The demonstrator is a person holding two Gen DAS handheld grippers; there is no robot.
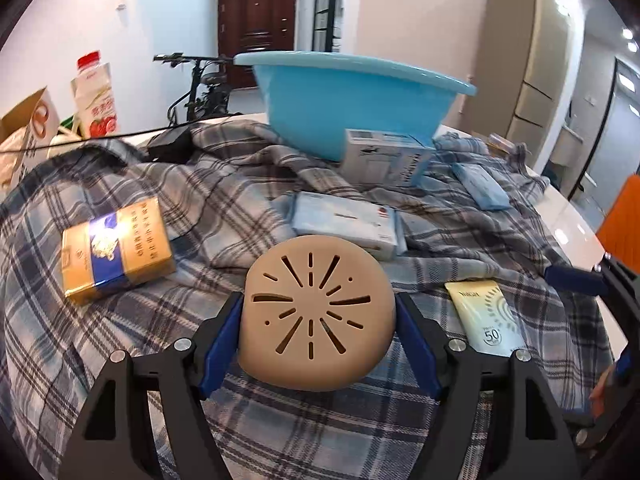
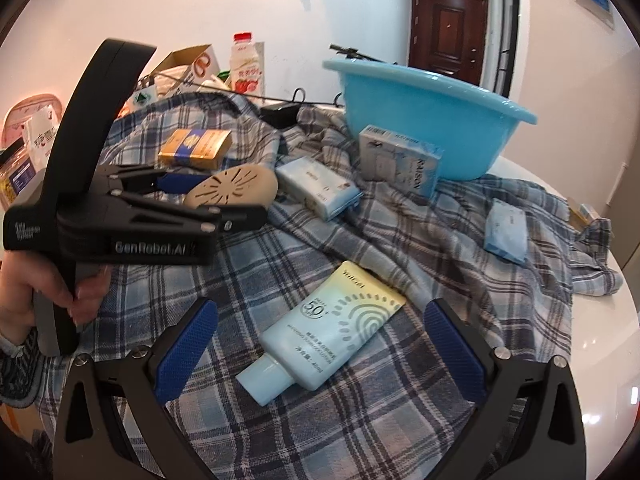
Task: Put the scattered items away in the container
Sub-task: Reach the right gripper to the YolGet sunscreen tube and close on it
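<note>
My left tongs (image 1: 318,316) have the tan slotted disc (image 1: 316,314) between their blue pads (image 1: 222,340). The pads sit right at its two sides, but there seems to be a sliver of space on the right, so I cannot tell whether they are truly pressing on it. In the right wrist view the disc (image 2: 232,190) rests low over the plaid cloth (image 2: 320,420) with my left tongs (image 2: 224,196) reaching in from the left, a hand (image 2: 48,292) on their handle.

My right tongs (image 2: 320,352) are spread wide, with nothing clamped. The sunscreen tube (image 2: 328,332) lies flat on the cloth between their two pads (image 2: 186,350), touching neither, its cap toward me.

The blue basin (image 2: 432,120) stands at the far side of the bench (image 2: 600,340), partly on the cloth. A white and blue box (image 2: 400,160) leans against its near wall. Just in front of that lies a pale blue tissue pack (image 2: 320,192), and a smaller blue packet (image 2: 506,232) lies well off to the right. A gold and blue carton (image 1: 116,248) sits on the cloth to the left of the disc. A bottle with a red cap (image 1: 96,96) stands at the far left, beyond the cloth.
</note>
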